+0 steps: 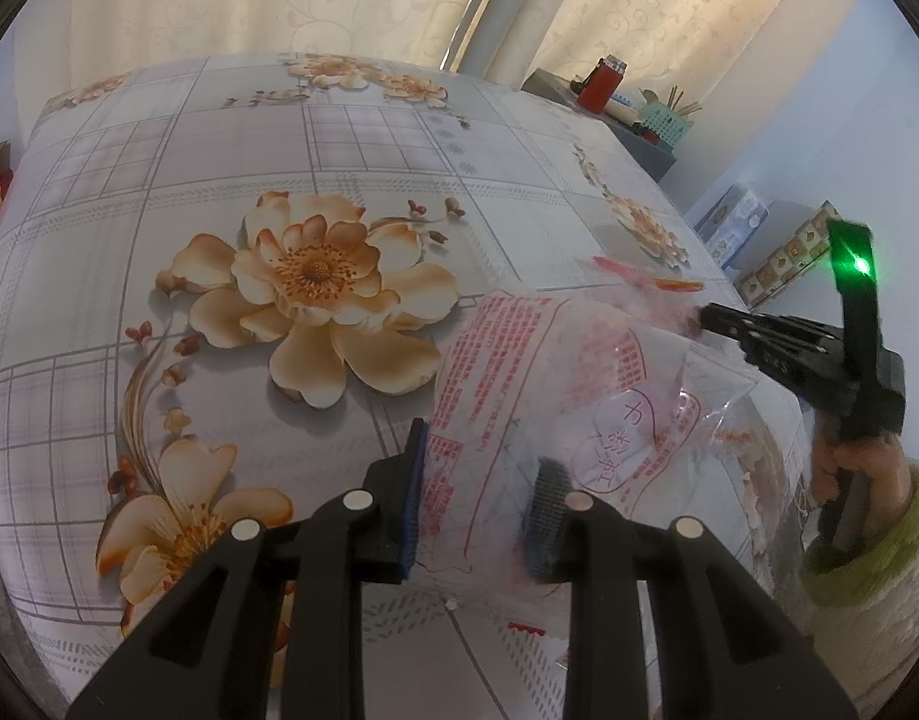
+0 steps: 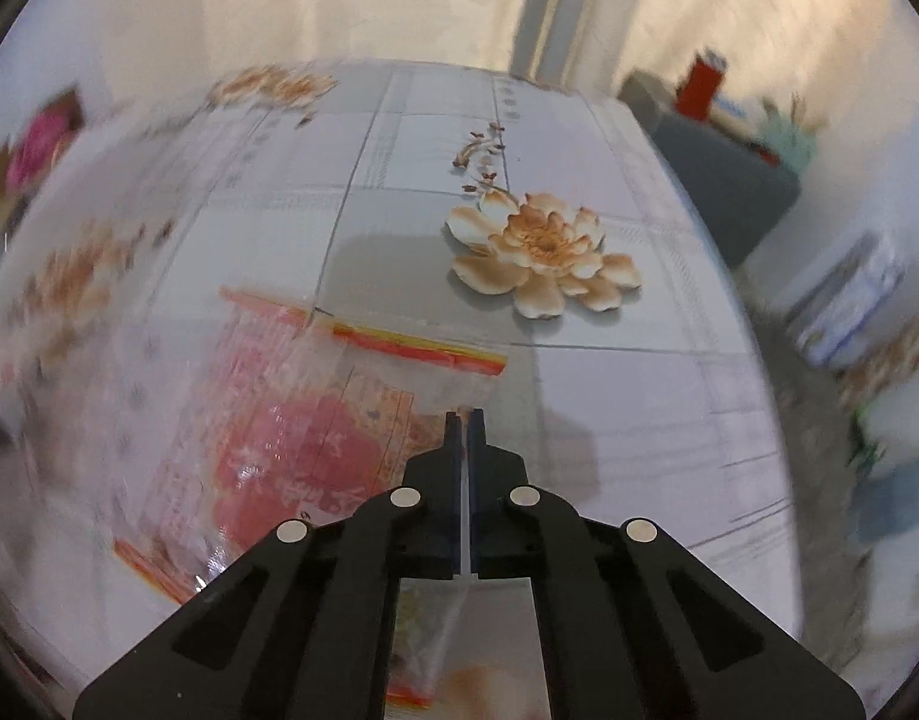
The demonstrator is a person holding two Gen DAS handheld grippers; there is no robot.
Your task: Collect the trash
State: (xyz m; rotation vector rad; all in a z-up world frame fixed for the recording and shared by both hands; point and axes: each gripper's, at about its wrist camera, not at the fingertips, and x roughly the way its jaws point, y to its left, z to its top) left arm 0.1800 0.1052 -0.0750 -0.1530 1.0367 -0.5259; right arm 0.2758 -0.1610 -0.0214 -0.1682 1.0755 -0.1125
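Black hand-held gripper [image 1: 480,492] (silver rivets, blue pads); green fuzzy sleeve [image 1: 879,546].

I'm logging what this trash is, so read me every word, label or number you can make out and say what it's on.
Clear plastic bag: large red characters inside a heart-shaped outline, seen upside down; I cannot read them with confidence.
Same bag: dense blocks of small red print, too small to read.
Red container on the far shelf: no readable label.
Blue and white package by the wall: print too small to read.

Right tongs [image 2: 466,420] pinched on clear red-printed plastic bag [image 2: 291,420], flowered tablecloth [image 2: 609,390] beneath
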